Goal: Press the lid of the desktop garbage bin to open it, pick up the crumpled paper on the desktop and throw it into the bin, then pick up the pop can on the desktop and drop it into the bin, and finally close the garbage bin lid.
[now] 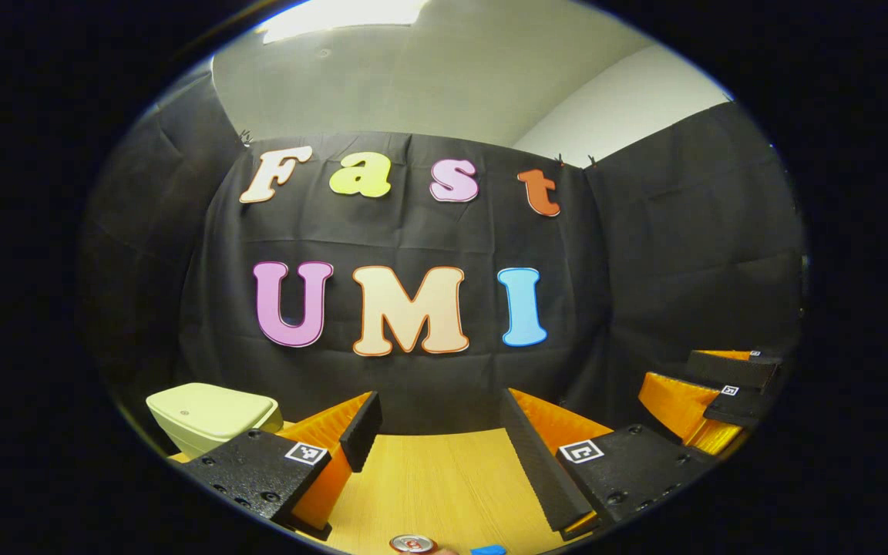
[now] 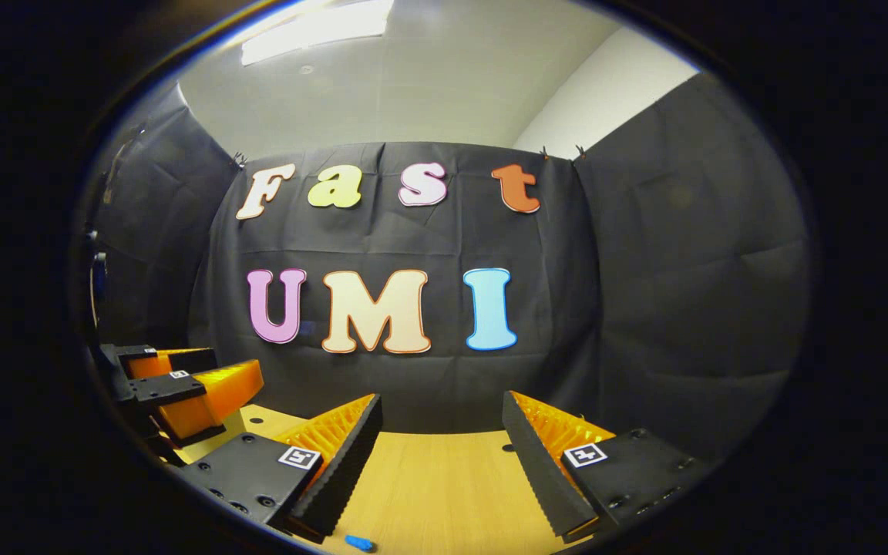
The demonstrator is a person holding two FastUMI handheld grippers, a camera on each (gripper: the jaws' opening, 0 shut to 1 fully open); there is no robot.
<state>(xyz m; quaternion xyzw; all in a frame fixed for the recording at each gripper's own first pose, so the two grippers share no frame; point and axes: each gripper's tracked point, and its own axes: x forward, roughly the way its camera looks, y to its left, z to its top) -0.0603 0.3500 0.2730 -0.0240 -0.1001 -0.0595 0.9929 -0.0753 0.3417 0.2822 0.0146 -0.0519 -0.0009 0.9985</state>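
In the left gripper view the pale cream garbage bin (image 1: 209,415) stands at the left with its lid down. My left gripper (image 1: 441,420) hangs open above the wooden table (image 1: 432,482), nothing between its fingers. The silver top of the pop can (image 1: 413,544) peeks in at the bottom edge, below and between those fingers. My right gripper (image 1: 710,397) is seen farther off at the right, its jaws apart. In the right gripper view my right gripper (image 2: 442,420) is open over the table (image 2: 436,486), and my left gripper (image 2: 182,381) is seen at the left.
A small blue object (image 1: 488,549) lies on the table just right of the can, and a blue bit (image 2: 360,543) sits near the bottom edge in the right gripper view. Black cloth walls close the booth at the back and sides.
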